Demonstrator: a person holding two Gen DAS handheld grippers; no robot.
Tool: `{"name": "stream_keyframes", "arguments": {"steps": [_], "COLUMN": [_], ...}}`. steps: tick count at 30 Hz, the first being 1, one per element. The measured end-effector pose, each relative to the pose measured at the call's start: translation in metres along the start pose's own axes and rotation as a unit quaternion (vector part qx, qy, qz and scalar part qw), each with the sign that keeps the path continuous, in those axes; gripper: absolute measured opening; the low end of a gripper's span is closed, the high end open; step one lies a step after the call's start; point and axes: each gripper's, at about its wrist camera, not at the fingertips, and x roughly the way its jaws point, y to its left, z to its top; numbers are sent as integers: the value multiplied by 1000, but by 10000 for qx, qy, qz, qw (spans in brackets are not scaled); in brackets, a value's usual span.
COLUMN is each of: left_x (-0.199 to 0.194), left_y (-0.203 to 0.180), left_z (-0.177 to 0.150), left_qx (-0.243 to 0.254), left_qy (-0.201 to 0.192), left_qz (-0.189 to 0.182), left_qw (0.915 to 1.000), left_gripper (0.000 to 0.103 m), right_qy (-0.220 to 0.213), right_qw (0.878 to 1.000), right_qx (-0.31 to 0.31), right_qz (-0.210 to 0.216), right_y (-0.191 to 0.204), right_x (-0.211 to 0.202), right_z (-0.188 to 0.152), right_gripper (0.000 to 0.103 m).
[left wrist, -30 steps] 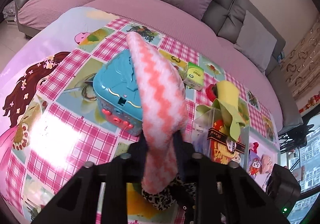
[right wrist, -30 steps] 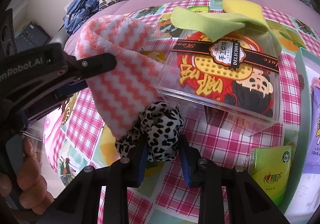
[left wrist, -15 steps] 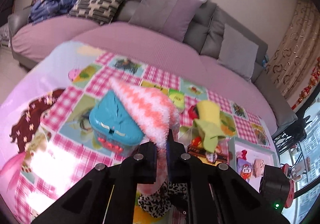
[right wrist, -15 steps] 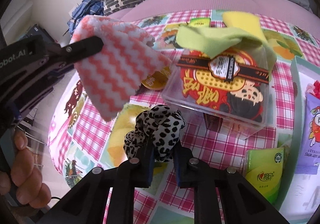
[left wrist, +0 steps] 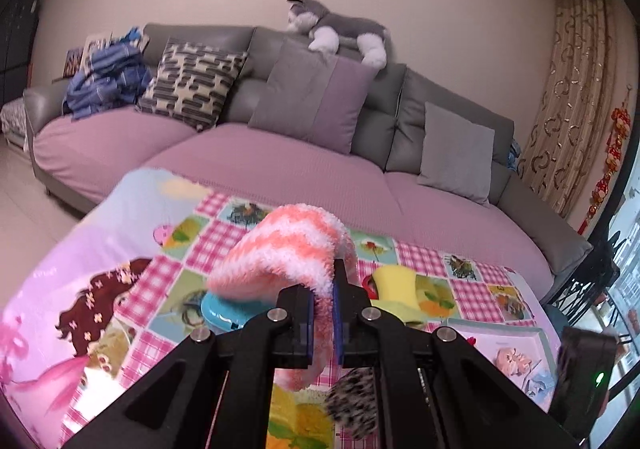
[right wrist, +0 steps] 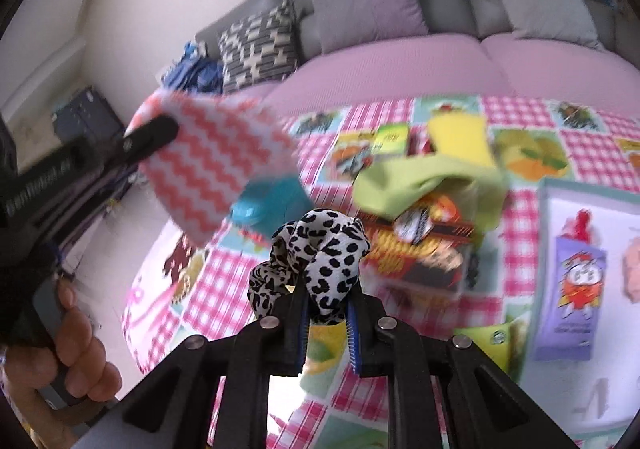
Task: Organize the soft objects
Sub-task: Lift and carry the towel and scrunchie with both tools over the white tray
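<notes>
Both lifted clear of the bench [right wrist: 224, 281]: left gripper [left wrist: 323, 313] clamping a striped sock [left wrist: 288, 249], right gripper [right wrist: 326, 309] pinching a spotted scrunchie [right wrist: 320, 249]; next, probably somewhere to drop each.

Soft daylight enters from the right; fisheye bends the edges, and motion blur smears the right-wrist view.
</notes>
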Motion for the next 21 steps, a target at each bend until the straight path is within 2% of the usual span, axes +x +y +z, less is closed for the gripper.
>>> {"name": "stream_keyframes", "arguments": {"steps": [4, 7, 12, 17, 21], "left_x": [-8, -13, -20, -15, -9], "left_y": [-10, -25, -60, -90, -109], "left_z": [2, 5, 5, 1, -4], "left_qx": [90, 87, 397, 652, 842], "left_qy": [-134, -189, -315, -174, -65], "left_qz": [-57, -328, -650, -903, -967], "left_qw": [9999, 9992, 9966, 9936, 9917], "left_gripper": [7, 7, 7, 7, 7], "right_qy": [-362, -575, -869, -1187, -1238], "right_qw": [9991, 9976, 9939, 9875, 9812], "right_qx": [137, 311, 600, 840, 1135], "right_qz": [-169, -225, -306, -612, -949], "right_y": [-8, -21, -39, -63, -93], "right_x": [-19, -32, -53, -75, -85], "right_z": [9, 16, 23, 28, 27], "right_gripper": [17, 17, 17, 17, 17]}}
